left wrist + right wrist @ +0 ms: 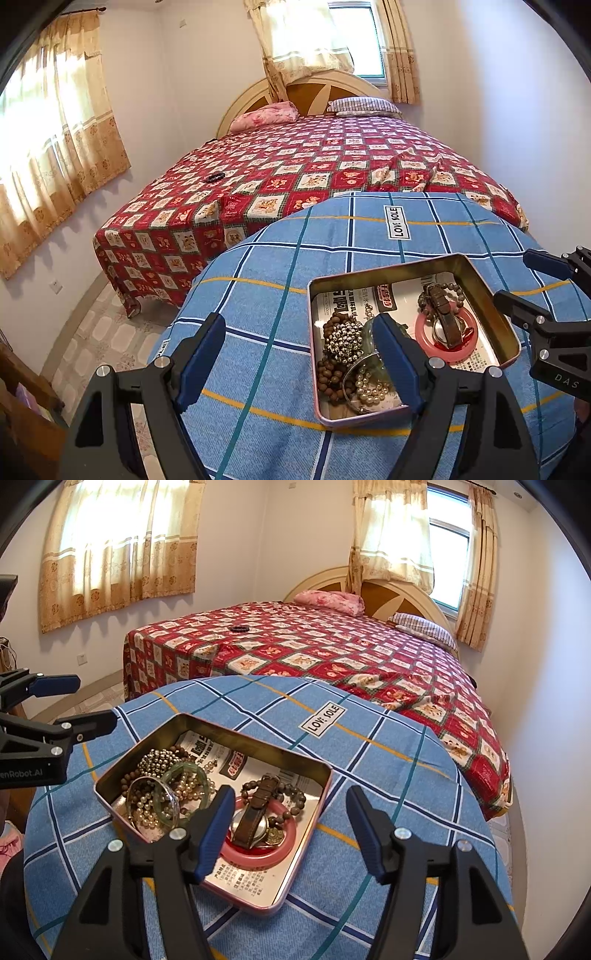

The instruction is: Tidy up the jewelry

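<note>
On the blue checked cloth (369,760) beside the red-quilted bed (332,657), both tools (299,350) (291,830) hang released over the tin (317,812).

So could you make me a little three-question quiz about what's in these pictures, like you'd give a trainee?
1. True or false: the wristwatch lies across the pink ring inside the tin.
2. Which one lies on the red bedspread, away from the tin? A) the pearl string B) a dark bracelet C) the green bangle
3. Fill in: the left gripper and the right gripper both have their jaws ____.

Key: 1 true; 2 B; 3 open, holding nothing.
</note>
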A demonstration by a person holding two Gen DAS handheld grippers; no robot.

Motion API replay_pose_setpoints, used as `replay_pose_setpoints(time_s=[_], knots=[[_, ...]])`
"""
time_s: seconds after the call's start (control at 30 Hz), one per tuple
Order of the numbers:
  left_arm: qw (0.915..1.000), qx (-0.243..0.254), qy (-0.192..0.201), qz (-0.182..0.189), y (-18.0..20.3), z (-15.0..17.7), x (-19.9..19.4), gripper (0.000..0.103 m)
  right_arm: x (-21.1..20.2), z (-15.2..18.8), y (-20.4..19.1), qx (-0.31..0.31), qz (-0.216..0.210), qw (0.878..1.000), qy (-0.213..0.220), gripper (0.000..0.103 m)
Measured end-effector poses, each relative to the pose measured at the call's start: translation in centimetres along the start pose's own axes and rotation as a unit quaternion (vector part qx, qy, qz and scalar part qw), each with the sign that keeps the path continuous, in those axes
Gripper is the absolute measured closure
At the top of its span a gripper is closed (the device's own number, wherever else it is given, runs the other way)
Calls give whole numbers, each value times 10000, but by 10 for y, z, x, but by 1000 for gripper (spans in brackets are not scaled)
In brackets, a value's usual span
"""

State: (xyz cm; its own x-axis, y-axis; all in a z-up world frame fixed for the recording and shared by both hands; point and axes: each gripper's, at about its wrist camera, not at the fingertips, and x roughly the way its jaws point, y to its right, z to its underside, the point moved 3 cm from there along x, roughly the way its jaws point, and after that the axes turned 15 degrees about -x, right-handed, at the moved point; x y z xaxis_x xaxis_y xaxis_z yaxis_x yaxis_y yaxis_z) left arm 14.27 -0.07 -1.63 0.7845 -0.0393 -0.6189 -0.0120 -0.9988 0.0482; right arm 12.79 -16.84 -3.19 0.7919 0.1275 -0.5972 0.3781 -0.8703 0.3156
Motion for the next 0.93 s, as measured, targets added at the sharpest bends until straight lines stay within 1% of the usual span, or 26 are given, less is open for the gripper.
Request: replay_pose_setpoints(time_s=[0.4, 0.7, 0.93], knots=[[10000, -6, -30, -66, -1, 0, 1, 21, -2, -1, 1, 7, 16, 10000, 16, 36], [9997, 63, -76, -213, 0, 2, 5, 21, -3, 0, 2, 5, 19, 10000, 15, 35], [9998, 77, -27, -158, 0, 5, 2, 21, -2, 5, 5, 43, 51, 10000, 2, 33]])
